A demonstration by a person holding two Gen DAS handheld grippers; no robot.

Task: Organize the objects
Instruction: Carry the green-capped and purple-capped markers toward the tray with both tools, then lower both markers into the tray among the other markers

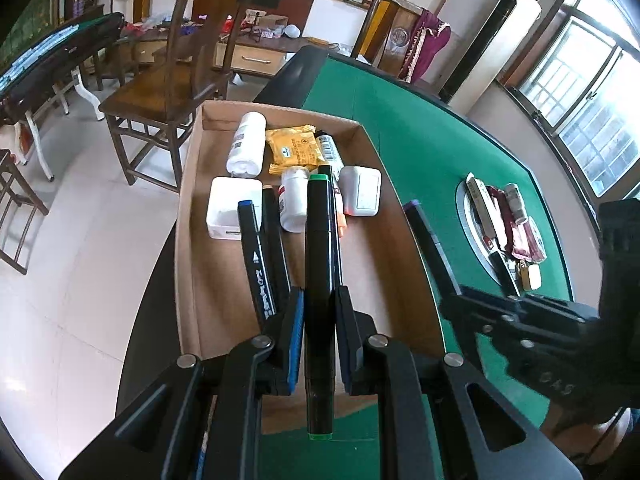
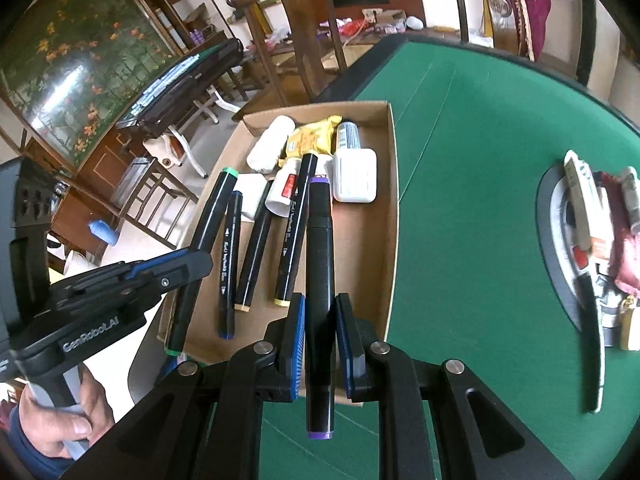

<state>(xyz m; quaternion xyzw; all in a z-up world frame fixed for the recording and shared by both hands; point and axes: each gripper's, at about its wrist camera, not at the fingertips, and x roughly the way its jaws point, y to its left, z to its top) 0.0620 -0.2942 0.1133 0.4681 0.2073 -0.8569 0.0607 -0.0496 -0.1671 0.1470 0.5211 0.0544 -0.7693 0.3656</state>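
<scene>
Across the middle of both frames, a green felt bench (image 2: 472, 184) carried a cardboard tray (image 1: 192, 264) of markers and bottles. Over it, left gripper (image 1: 319, 312) jaws clamped a green-capped marker (image 1: 319, 240); right gripper (image 2: 320, 316) jaws clamped a purple-capped marker (image 2: 320, 248).
</scene>
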